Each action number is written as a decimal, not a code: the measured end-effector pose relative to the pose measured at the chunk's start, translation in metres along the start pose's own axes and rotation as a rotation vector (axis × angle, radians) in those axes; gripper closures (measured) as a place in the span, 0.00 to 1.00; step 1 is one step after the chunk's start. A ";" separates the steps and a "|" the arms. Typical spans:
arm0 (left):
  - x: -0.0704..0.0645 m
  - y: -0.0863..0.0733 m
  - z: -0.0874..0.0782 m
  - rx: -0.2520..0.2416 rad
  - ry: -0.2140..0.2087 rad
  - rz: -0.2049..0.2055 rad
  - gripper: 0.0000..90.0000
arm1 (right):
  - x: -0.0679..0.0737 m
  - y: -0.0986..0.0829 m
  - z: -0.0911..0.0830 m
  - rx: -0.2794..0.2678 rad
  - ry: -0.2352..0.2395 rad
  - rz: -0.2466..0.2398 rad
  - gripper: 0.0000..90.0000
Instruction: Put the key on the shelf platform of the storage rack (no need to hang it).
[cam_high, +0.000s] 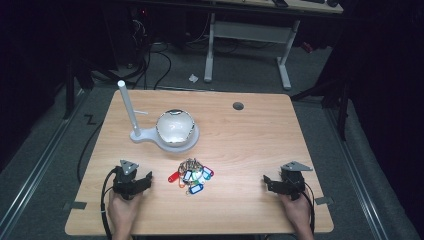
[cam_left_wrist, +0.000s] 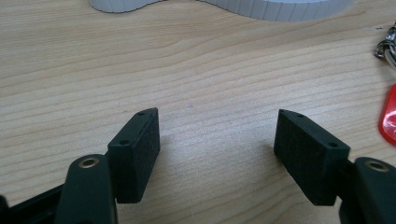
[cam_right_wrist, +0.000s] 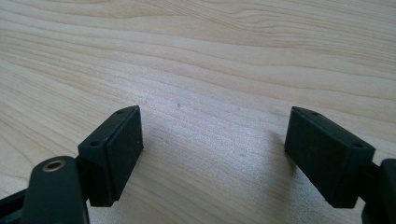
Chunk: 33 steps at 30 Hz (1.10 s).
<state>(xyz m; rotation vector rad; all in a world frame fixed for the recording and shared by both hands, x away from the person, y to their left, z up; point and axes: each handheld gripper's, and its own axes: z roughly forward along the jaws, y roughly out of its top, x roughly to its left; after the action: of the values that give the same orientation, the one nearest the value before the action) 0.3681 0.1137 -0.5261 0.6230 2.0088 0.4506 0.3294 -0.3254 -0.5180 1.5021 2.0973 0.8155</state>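
both tongs, left (cam_high: 143, 181) and right (cam_high: 270, 183), released over bare surface (cam_high: 240, 145) near its front edge, flanking keys (cam_high: 192, 175) with unreadable tags.

bunch of keys (cam_high: 191, 176): single tags and rings too small to tell apart, red tag (cam_left_wrist: 389, 116) cut by right edge | white stand base (cam_left_wrist: 243, 6): cut off by top edge | person's hands (cam_high: 122, 212): forearms cut at bottom edge

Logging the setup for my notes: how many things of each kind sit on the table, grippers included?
Grippers: 2, left gripper and right gripper
Bunch of keys with coloured tags: 1
White stand with upright post: 1
Shiny bowl: 1
Total: 5
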 end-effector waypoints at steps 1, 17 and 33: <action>0.000 0.000 0.000 0.001 -0.001 0.000 0.35 | 0.000 0.000 0.000 0.000 0.000 -0.001 0.22; -0.001 0.000 0.000 0.001 0.007 -0.016 0.35 | 0.000 0.000 0.000 0.000 0.000 0.000 0.22; 0.000 0.001 -0.001 -0.018 0.006 -0.012 0.42 | 0.000 0.000 0.000 0.001 0.001 0.001 0.22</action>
<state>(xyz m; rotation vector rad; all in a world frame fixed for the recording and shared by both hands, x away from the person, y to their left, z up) 0.3674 0.1148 -0.5254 0.5986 2.0113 0.4637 0.3292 -0.3253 -0.5179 1.5032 2.0982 0.8162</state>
